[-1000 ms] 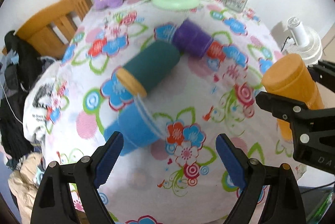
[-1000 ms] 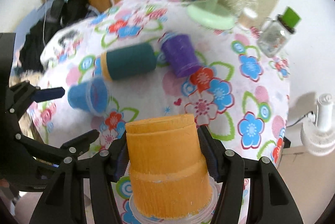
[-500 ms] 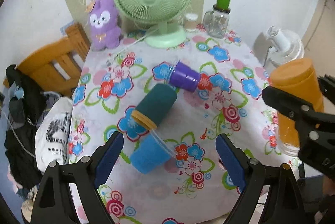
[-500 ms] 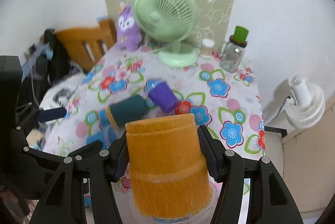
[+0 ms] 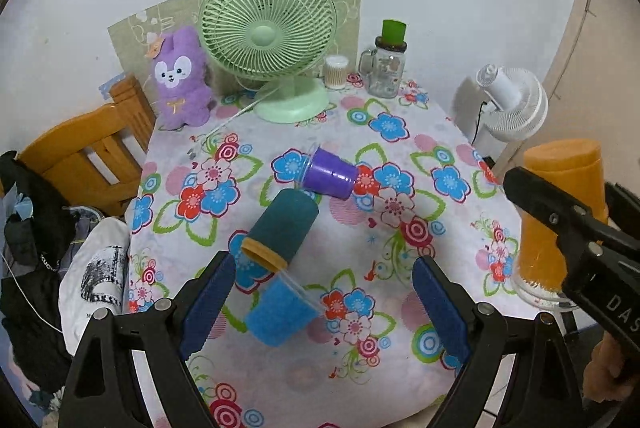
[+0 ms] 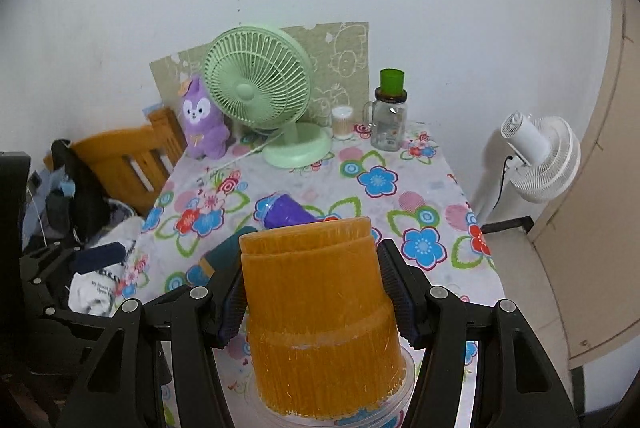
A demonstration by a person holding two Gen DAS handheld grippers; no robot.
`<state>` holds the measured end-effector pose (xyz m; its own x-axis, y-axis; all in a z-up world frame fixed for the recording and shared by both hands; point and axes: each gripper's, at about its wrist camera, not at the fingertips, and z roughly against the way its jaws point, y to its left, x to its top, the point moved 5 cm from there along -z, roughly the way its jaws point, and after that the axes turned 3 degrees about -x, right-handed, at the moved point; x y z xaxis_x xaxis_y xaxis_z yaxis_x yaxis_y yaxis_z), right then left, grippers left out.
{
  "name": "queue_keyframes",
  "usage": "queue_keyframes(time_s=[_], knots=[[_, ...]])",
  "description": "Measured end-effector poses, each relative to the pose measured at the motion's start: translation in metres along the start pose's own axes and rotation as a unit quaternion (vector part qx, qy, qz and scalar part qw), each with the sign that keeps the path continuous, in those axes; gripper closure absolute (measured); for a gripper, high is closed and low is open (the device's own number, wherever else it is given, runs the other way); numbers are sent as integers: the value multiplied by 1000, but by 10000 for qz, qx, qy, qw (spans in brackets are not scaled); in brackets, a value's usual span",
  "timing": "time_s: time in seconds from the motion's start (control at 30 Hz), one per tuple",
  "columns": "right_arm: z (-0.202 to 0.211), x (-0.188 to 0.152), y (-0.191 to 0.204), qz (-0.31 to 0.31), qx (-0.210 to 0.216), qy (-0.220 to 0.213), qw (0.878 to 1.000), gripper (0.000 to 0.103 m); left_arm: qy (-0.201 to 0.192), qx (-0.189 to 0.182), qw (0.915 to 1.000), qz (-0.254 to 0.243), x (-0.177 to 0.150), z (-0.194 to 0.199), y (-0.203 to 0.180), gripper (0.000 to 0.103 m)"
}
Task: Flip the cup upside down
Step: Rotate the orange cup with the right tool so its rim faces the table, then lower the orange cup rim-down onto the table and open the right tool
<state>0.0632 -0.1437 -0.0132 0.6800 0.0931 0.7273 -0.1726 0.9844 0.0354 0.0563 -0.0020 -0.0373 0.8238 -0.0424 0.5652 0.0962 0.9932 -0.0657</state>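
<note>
Right wrist view fills its lower centre with the orange cup (image 6: 320, 320), already mouth-down, its clear rim at the bottom of the frame and its closed base on top; my right gripper (image 6: 314, 292) is clamped on it, the blue pads pressed against both sides just above the step in its wall. From the left wrist view the same cup sits at the right edge of the frame, its rim low over the near right corner of the bench (image 5: 400, 132), though I cannot tell whether it is touching the cloth or just above it. My left gripper (image 5: 320, 304) holds nothing, its fingers spread wide over the blue cup (image 5: 280, 316), which lies on its side in the lower centre, with the teal cup (image 5: 280, 224) and purple cup (image 5: 332, 174) also lying down further up the frame. I judge the main risk is the corner: the orange cup is close to the bench edge, so if I let go with the rim part-way off the cloth or tilted, it could tip and drop to the floor. The cup narrows toward its base, so my pads could slide upward if I squeeze unevenly, tilting it before release. Opening with the rim off the surface would let it fall and possibly bounce over. The cloth looks soft and wrinkled, which may leave the rim rocking. My left gripper is close enough to knock the blue cup rolling.
</note>
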Motion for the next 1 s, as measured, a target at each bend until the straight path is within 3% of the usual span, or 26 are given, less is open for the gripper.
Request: queue_keyframes(time_s=[0.2, 0.57, 1.0], knots=[[-7, -7, -8, 90, -10, -293, 9995, 40, -72, 67, 9998, 188, -8, -14, 0, 9], [-68, -39, -8, 69, 110, -880, 9960, 40, 245, 337, 9984, 380, -42, -70, 11, 9], [-146, -89, -1, -96, 2, -633, 9980, 40, 404, 522, 9973, 315, -70, -116, 20, 9]])
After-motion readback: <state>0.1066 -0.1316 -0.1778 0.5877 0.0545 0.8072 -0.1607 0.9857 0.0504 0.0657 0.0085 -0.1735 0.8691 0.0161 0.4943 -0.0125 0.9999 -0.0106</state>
